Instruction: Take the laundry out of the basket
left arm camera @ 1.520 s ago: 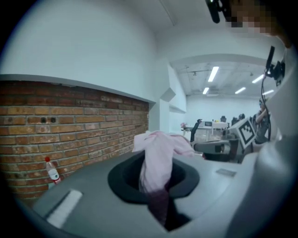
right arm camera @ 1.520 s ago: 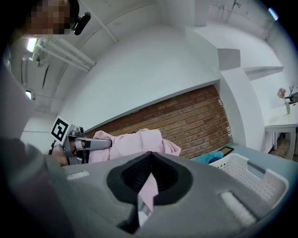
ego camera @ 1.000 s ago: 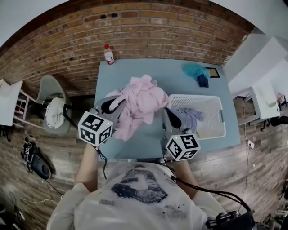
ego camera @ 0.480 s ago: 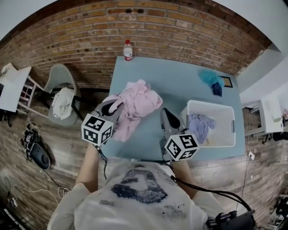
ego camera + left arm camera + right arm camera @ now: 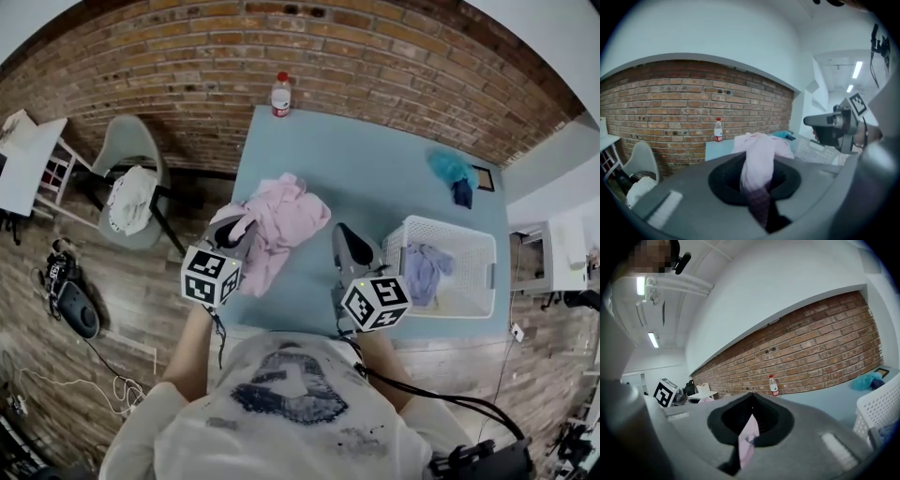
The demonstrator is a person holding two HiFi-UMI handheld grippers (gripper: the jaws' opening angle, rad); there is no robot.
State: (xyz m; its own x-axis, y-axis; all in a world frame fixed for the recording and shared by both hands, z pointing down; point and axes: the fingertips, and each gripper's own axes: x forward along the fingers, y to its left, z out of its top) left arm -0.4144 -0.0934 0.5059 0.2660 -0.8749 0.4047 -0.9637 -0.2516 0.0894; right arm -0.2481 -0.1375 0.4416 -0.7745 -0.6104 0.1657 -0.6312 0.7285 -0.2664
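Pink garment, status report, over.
Left hand-held gripper and right hand-held gripper shut on pink garment, outside basket. Lilac garment inside it. Nothing in the way.

At the centre of the head view I saw the pale pink garment on a light blue table. At right, the basket was white with a lattice pattern, and the cloth in it was lavender. At upper right a teal cloth touched a navy piece. The brick wall was red-brown with pale mortar lines, and the bottle had a red cap. The left gripper and right gripper were grey, with black-and-white square markers on their cubes. At left, the chair was grey.
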